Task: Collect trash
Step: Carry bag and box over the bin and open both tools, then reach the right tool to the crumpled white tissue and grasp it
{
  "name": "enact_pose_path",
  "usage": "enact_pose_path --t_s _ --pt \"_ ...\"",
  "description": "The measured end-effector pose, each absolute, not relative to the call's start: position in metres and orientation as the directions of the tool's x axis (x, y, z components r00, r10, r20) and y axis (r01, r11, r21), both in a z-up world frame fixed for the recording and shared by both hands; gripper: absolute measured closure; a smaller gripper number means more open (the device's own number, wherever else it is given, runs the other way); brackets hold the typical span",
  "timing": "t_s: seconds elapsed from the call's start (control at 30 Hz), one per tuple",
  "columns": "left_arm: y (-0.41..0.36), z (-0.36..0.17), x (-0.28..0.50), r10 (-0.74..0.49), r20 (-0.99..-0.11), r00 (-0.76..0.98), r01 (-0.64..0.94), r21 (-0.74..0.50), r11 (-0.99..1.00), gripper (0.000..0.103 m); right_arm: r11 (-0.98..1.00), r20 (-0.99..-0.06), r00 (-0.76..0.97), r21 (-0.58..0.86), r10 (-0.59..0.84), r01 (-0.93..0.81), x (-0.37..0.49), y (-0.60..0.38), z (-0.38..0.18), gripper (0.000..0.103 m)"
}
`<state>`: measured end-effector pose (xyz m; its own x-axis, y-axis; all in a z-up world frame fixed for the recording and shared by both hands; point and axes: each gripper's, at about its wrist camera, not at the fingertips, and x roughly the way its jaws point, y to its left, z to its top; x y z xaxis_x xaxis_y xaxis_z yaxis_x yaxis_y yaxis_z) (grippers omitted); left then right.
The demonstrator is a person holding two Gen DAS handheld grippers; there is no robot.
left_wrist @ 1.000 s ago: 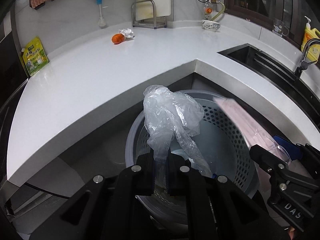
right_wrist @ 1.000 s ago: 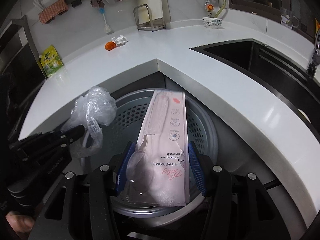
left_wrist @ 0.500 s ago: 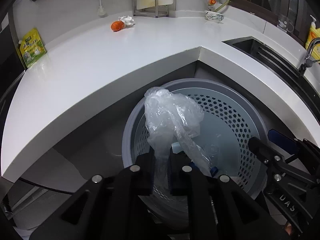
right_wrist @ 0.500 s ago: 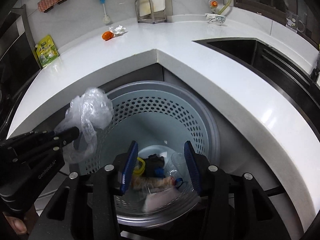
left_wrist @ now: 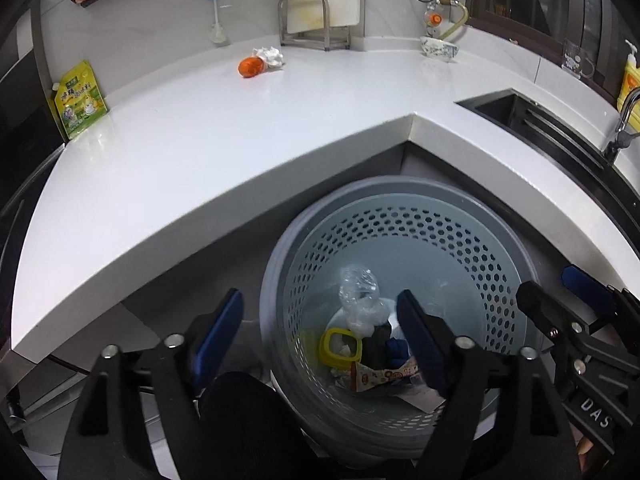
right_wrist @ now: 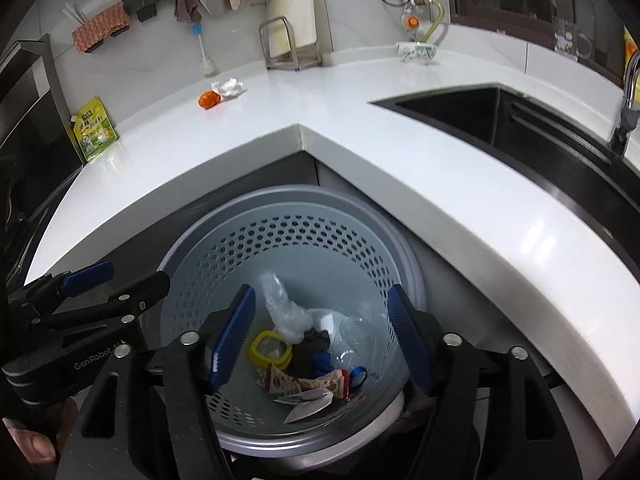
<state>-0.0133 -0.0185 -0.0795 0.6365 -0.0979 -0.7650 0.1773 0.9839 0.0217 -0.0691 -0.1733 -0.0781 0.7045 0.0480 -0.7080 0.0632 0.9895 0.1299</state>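
Both grippers hang over the trash bin [left_wrist: 516, 248], which stands on the floor in the inner corner of the white worktop [left_wrist: 240, 144]. The left gripper [left_wrist: 320, 332] has its jaws opening, spread wide over the near left part of the bin's rim, and nothing is between them. The right gripper [right_wrist: 320, 328] has its jaws opening too, released above the mouth of the bin, with nothing grasped.

Down in the bin, the crumpled plastic bag [left_wrist: 360, 296] lies on top of the other trash, near the middle of the bottom. Just beside it is a yellow ring-shaped lid [right_wrist: 270, 346]; a dark scrap [right_wrist: 310, 348] and a clear cup [right_wrist: 356, 336] sit to the right of that. Nearer than these in the bin lie snack wrappers [right_wrist: 312, 384] and a flat paper pack [right_wrist: 308, 404].

Beyond the bin, far across the worktop, an orange piece [left_wrist: 250, 67] touches a crumpled tissue [left_wrist: 270, 55]. To the left of the bin's line, at the worktop's edge by the wall, stands a green pouch [left_wrist: 80, 100]. Behind the tissue is a metal rack [left_wrist: 312, 20], and to the bin's right the dark sink [right_wrist: 500, 120] is set into the worktop.
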Motion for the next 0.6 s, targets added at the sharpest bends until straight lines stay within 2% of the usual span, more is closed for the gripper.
enact_pose_path --t_s 0.07,0.17,0.6 --pt "-0.017 -0.074 -0.013 -0.093 -0.751 0.654 0.169 0.024 0.985 0.014 0.99 -0.691 0.722 0.124 0.042 0.061 -0.07 -0.173 -0.075 0.031" --pt "-0.012 -0.066 -0.012 -0.089 -0.723 0.685 0.15 0.02 0.989 0.008 0.989 -0.665 0.745 0.139 0.055 0.051 -0.07 -0.176 -0.071 0.028" --pt "0.015 -0.021 0.027 -0.059 -0.647 0.76 0.069 -0.01 0.998 0.006 0.997 -0.541 0.84 0.081 0.036 0.01 -0.022 -0.182 -0.028 0.024"
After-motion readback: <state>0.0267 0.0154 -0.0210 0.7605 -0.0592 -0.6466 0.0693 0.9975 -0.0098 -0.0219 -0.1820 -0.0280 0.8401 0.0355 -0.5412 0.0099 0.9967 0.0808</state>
